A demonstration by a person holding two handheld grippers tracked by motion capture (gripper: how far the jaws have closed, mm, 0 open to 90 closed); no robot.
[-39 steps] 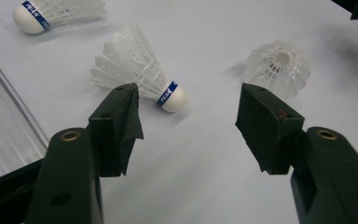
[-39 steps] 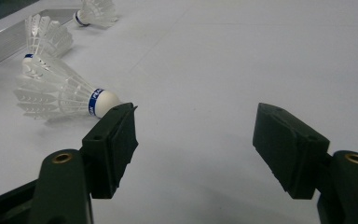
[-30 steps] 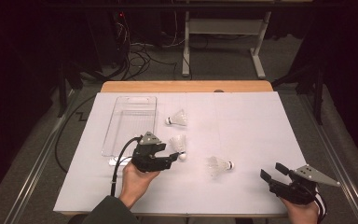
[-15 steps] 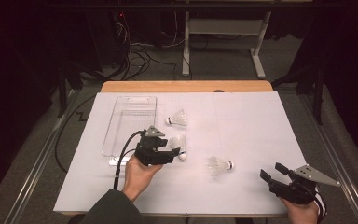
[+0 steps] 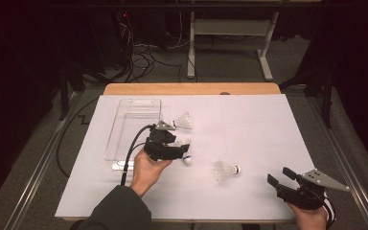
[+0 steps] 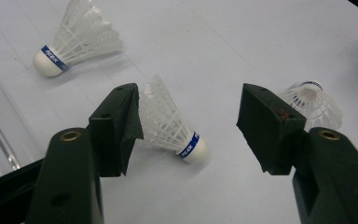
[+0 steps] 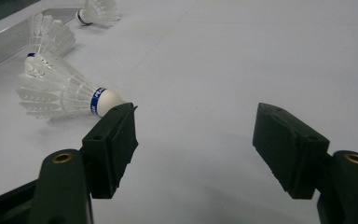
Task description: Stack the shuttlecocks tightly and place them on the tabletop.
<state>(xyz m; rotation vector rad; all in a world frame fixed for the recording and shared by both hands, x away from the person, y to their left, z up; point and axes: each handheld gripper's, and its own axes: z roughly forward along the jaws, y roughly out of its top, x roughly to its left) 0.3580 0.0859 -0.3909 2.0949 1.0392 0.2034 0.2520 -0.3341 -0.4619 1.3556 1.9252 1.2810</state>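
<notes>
Three white shuttlecocks with blue bands lie on the white table sheet. The middle shuttlecock [image 6: 175, 128] lies between the jaws of my left gripper [image 6: 189, 98], which is open and not touching it; its cork points toward me. From above, the left gripper [image 5: 179, 148] stands over that shuttlecock [image 5: 186, 157]. A second shuttlecock [image 5: 182, 122] [image 6: 74, 42] rests near the tray. The third shuttlecock [image 5: 225, 170] [image 7: 60, 95] lies left of my right gripper [image 7: 196, 116], which is open and holds nothing, near the front edge [image 5: 279, 176].
A clear plastic tray [image 5: 124, 125] sits at the left of the sheet, just beyond my left hand. The left gripper's cable [image 5: 132, 153] trails over the tray's near corner. A wooden table edge [image 5: 191, 89] runs along the back.
My left gripper has moved away from me and slightly right, so its open jaws now flank the middle shuttlecock. The right gripper has stayed still.
</notes>
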